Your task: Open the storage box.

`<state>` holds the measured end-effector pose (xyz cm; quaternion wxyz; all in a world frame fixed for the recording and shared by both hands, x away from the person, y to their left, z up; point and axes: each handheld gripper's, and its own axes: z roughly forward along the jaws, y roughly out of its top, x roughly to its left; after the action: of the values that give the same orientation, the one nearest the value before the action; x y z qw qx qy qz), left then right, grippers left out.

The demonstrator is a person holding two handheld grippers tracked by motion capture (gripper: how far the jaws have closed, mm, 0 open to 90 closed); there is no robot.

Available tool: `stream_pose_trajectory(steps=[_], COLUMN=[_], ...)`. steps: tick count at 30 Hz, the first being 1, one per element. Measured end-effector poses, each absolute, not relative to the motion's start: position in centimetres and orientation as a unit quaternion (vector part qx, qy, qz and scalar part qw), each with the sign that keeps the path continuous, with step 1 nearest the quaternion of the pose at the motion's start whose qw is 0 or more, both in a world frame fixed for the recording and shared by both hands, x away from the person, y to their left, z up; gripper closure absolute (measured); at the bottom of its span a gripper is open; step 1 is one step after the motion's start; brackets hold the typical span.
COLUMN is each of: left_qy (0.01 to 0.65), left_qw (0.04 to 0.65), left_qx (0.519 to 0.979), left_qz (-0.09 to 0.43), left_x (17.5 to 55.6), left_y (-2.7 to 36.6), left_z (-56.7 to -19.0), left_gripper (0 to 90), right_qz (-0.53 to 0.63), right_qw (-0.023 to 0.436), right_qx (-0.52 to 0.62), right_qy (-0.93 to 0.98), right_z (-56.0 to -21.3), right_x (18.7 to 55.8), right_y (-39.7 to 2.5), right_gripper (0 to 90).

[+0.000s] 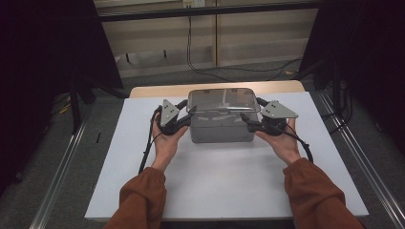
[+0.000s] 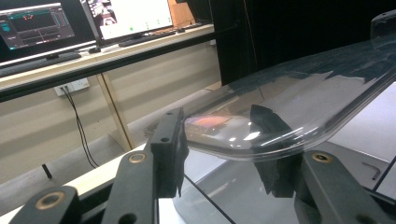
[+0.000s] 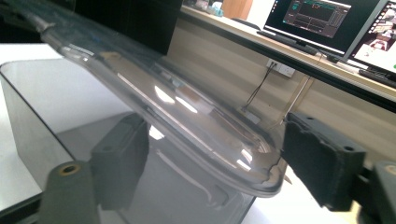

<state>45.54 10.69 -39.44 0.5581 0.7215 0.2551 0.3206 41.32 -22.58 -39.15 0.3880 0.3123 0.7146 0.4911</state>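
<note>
A clear grey plastic box (image 1: 221,128) stands near the far middle of the white table top (image 1: 224,186), with a clear lid (image 1: 223,100) above it. In the high view the lid sits over the box opening; in both gripper views the lid edge is raised off the box rim and tilted. The left gripper (image 1: 184,118) is at the left end of the lid, held in the person's left hand (image 1: 165,140). In the left gripper view its jaws stand one on each side of the lid's rounded edge (image 2: 261,135); one jaw lies beside the edge and the other shows through the clear plastic, and whether they press on it cannot be told. The right gripper (image 1: 251,121) is at the right end of the lid, held in the right hand (image 1: 282,143). In the right gripper view its jaws stand wide apart, with the lid corner (image 3: 261,177) between them and touching neither. Both forearms wear rust-orange sleeves (image 1: 143,198). Monitors (image 2: 35,25) stand on a shelf beyond the table.
</note>
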Motion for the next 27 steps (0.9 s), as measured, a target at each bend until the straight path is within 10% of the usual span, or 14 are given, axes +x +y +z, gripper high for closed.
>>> stream_pose_trajectory(steps=[27], left_qy=[0.249], left_qw=[0.568], left_qx=[0.716], left_qz=[0.320], left_x=[46.8], left_y=[11.1], left_z=[-38.5], left_gripper=[63.5], right_qz=[0.525], right_qw=[0.389], right_qx=[0.305], right_qy=[0.693], right_z=[-38.3], right_x=[42.9], right_y=[-24.1], right_gripper=[53.7])
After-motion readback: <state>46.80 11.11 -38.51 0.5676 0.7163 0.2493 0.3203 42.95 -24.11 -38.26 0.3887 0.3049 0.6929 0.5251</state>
